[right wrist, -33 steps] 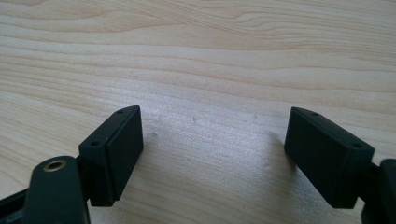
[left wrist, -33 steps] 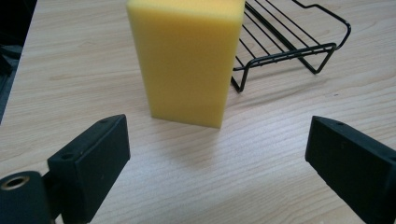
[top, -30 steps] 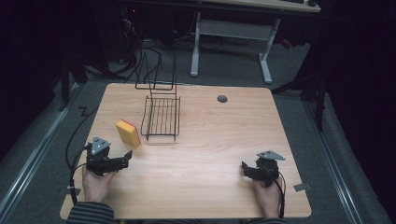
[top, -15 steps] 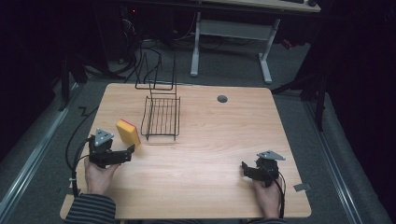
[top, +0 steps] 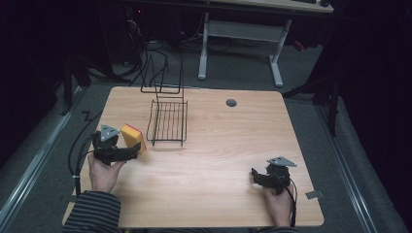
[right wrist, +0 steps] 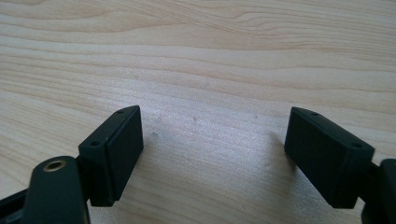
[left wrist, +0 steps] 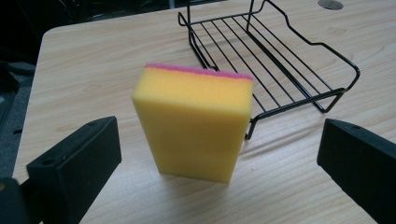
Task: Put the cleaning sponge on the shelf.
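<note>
Sponge (left wrist: 196, 123) upright btwn open left claw (left wrist: 219, 158) jaws, untouched, jaws just widened

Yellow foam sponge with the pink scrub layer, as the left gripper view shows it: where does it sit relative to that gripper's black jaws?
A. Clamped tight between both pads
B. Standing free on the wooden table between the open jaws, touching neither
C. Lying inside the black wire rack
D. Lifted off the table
B: the yellow foam sponge stands on the wooden table, beside the black wire rack, with clear gaps to both jaws of the left gripper, which have just been opening.
</note>
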`<state>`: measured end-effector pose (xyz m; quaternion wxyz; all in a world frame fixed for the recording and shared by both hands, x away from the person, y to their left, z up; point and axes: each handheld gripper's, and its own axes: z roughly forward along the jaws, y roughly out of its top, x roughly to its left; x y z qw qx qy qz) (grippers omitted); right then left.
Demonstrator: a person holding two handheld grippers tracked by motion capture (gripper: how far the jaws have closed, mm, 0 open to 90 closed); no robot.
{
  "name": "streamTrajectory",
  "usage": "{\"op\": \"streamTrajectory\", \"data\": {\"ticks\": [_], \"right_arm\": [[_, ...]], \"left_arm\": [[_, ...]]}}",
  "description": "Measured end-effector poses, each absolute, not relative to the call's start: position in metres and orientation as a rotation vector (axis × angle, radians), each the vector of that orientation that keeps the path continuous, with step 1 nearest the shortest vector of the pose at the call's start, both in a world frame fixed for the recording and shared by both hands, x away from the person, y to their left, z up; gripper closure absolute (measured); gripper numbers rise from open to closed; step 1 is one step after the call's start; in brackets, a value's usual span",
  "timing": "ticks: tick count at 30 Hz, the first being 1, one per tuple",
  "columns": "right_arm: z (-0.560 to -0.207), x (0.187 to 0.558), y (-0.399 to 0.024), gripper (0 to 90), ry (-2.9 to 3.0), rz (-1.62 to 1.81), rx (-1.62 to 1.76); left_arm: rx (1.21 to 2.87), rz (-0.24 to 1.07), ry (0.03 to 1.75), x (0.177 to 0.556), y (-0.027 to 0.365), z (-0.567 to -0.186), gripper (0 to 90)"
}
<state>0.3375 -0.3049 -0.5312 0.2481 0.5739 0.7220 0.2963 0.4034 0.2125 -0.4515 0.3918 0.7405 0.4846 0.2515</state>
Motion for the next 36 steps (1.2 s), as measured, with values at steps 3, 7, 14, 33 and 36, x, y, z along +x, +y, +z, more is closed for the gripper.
{"op": "streamTrajectory", "data": {"ticks": [3, 7, 14, 33, 36], "right_arm": [[-0.531, 0.338, -0.305, 19.6, 1.968, 0.807, 1.564], [-0.531, 0.338, -0.305, 19.6, 1.968, 0.807, 1.564], [-0.531, 0.338, -0.305, 19.6, 1.968, 0.807, 1.564], [-0.531, 0.337, -0.305, 19.6, 1.968, 0.807, 1.564], [-0.531, 0.337, -0.305, 19.6, 1.968, 0.807, 1.564]], "left_arm": [[1.880, 0.643, 1.226, 0.408, 0.210, -0.450, 0.4], [1.884, 0.633, 1.233, 0.416, 0.210, -0.451, 0.4], [1.890, 0.623, 1.229, 0.428, 0.212, -0.454, 0.1], [1.897, 0.609, 1.260, 0.446, 0.213, -0.471, 0.2], [1.909, 0.610, 1.260, 0.448, 0.212, -0.472, 0.3]]}}
